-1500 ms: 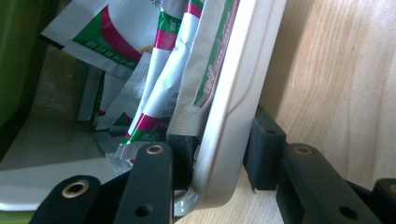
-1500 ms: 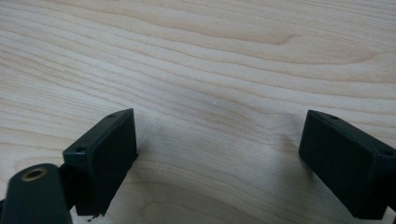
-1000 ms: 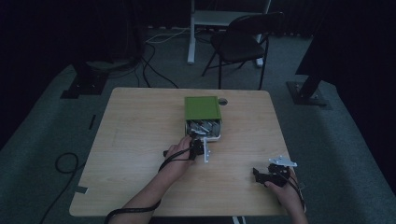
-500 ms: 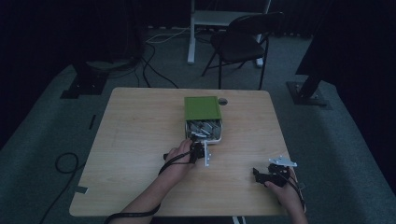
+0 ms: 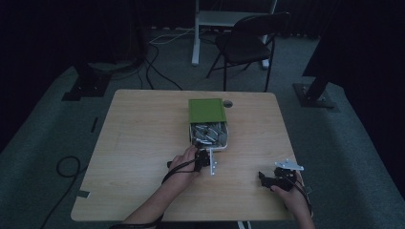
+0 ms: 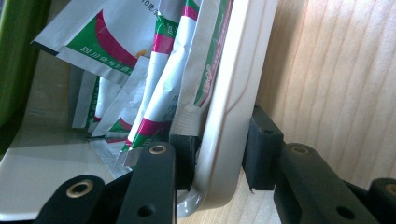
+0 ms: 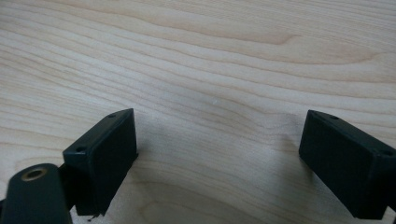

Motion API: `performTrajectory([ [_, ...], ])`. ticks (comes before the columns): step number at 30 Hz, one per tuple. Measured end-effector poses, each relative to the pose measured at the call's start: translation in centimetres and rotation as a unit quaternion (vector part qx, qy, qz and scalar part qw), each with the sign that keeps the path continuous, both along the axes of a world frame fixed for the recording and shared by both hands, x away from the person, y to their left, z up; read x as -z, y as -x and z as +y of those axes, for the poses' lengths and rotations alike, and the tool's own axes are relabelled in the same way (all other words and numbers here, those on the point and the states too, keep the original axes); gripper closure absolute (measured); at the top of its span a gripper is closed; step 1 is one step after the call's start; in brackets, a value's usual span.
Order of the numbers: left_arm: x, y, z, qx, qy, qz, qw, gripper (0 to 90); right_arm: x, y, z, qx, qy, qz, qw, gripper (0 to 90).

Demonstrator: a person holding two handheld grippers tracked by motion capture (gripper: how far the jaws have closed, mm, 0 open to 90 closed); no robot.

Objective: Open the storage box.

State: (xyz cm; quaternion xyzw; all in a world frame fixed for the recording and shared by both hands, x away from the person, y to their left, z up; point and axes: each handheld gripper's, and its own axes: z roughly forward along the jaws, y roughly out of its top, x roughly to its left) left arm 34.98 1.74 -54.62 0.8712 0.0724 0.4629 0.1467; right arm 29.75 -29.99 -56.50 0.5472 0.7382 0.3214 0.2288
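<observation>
Slippage is the risk: the left hand-held gripper (image 6: 212, 163) pinches just the box (image 6: 233, 93) rim, so a tug could spill sachets (image 6: 154, 70); the right hand-held gripper (image 7: 219, 163) rests open.

sachets (image 6: 154, 70) cut off by top edge; print too small to read. box (image 6: 229, 107) rim hides their lower right corners.

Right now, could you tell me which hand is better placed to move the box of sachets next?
The left: the left gripper is clamped on the box's rim, while the right gripper sits open, apart.
</observation>
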Motion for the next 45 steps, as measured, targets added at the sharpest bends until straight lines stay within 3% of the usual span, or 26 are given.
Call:
performTrajectory([
  [24, 0.1, 2.6, -0.2, 0.009, 0.002, 0.001, 1.0000, 69.9, 0.0, 0.0, 0.0, 0.000, 0.000, 0.000, 1.0000, 10.9],
  [36, 0.0, 4.1, -0.1, 0.010, 0.001, 0.011, 0.9999, 70.0, 0.0, 0.0, 0.0, 0.000, 0.000, 0.000, 1.0000, 10.9],
  [45, -0.1, 5.1, -0.2, 0.017, 0.005, 0.006, 0.9998, 69.9, 0.0, 0.0, 0.0, 0.000, 0.000, 0.000, 1.0000, 10.9],
])
